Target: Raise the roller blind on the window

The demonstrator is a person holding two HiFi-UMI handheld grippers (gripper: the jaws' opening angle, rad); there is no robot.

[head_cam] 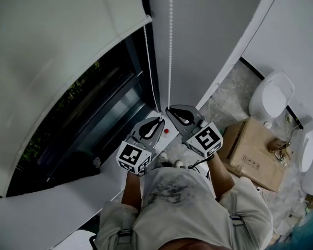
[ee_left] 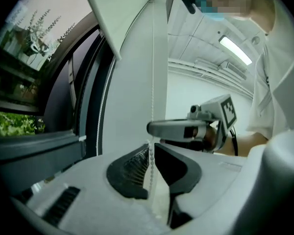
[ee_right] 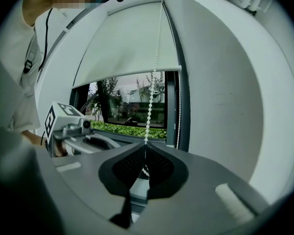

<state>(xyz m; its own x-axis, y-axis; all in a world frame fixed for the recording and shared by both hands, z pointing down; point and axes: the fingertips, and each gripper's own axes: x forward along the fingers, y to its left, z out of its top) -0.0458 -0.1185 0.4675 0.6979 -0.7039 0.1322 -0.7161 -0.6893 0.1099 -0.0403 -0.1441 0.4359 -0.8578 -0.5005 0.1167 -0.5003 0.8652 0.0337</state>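
Observation:
The pale roller blind [head_cam: 57, 40] covers the upper part of the dark window [head_cam: 99, 113], with its bottom edge partway down. A white bead chain [head_cam: 170, 46] hangs along the wall beside the frame. In the right gripper view, my right gripper [ee_right: 145, 146] is shut on the bead chain [ee_right: 152, 92], which runs straight up to the blind [ee_right: 132, 43]. My left gripper [ee_left: 151, 147] sits just beside and below the right one; its jaws stand a little apart, and the chain [ee_left: 152, 82] passes loosely through the gap. Both grippers [head_cam: 160, 120] [head_cam: 169, 108] point at the wall, close together.
A second strand of chain [head_cam: 150, 72] hangs along the window frame. The white sill [head_cam: 57, 202] runs below the window. On the floor to the right are a cardboard box [head_cam: 253, 152] and white toilet fixtures [head_cam: 271, 95]. The person's torso fills the bottom of the head view.

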